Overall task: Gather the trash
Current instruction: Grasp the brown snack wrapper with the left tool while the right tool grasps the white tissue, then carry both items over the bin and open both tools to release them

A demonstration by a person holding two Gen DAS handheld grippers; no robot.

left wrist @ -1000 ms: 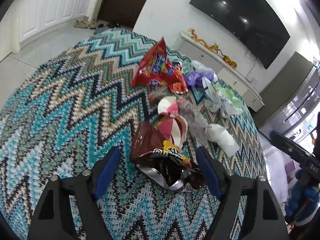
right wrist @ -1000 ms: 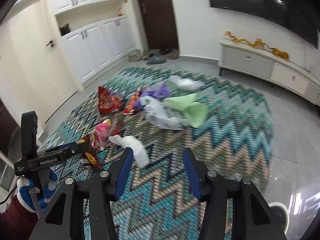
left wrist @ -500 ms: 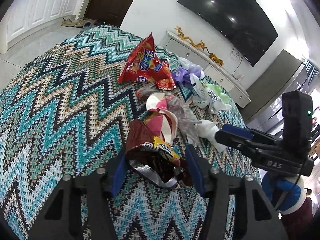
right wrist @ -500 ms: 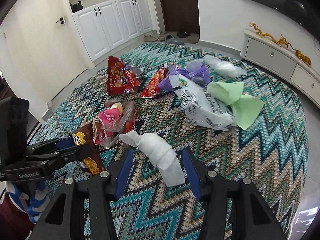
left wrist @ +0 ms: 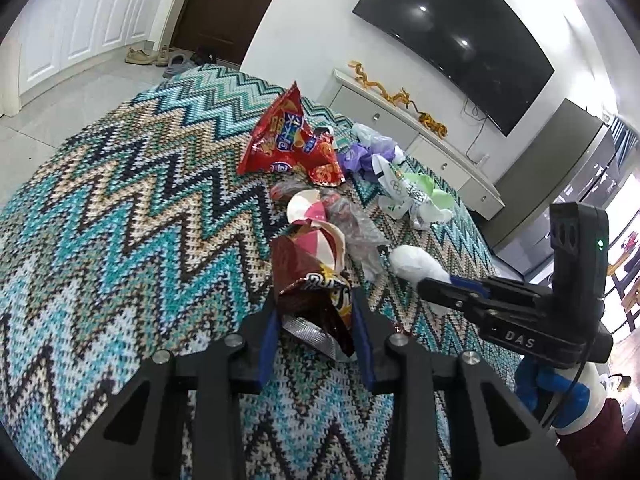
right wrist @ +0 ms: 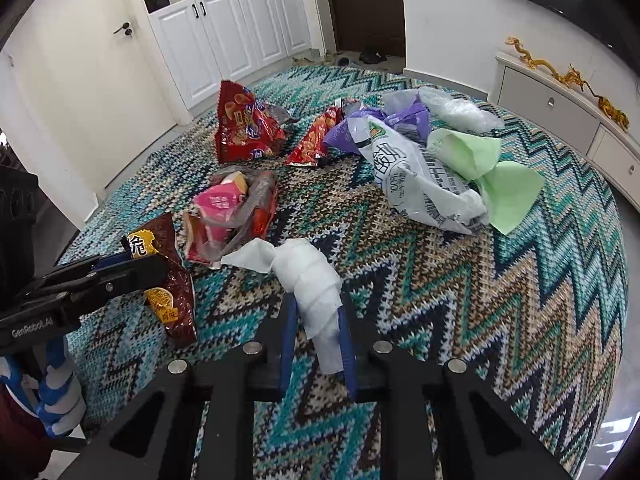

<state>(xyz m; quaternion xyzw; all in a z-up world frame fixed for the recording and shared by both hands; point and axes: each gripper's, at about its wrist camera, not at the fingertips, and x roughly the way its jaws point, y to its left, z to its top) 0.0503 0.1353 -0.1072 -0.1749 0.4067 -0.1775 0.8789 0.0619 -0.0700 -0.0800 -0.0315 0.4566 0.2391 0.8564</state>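
Grasp step, both sides at once. Left gripper [left wrist: 316,344] narrowed onto the brown snack bag [left wrist: 310,292], blue pads pressing its crumpled lower end; jaws have just been closing, bag between them, grip looks made. Right gripper [right wrist: 318,344] nearly shut on the white tissue wad [right wrist: 310,280], also just been closing, pads squeezing its near tail. Both items low on the zigzag rug [right wrist: 500,300], not clearly lifted yet.

Next, as a judgement: lift straight up, check neither piece slips. Foil bag stiff and crinkly, likely to hold; tissue soft and loosely rolled, may unroll or tear free at the tail. No bin visible in either view, so drop point unknown.

Still left to collect, further out on the rug: pink wrapper in clear film [right wrist: 230,208], red chip bag [right wrist: 244,128] standing up, smaller red wrapper [right wrist: 314,140], purple bag [right wrist: 400,118], white printed plastic bag [right wrist: 416,180], green paper [right wrist: 488,168], clear plastic bag [right wrist: 460,110].

Room: knit chevron rug in teal, tan, black over glossy pale tile. White cabinets [right wrist: 240,36] and dark door [right wrist: 364,4] behind; low white console [left wrist: 416,140] with gold ornaments under a wall TV [left wrist: 452,36]. Shoes [left wrist: 154,56] by the door.
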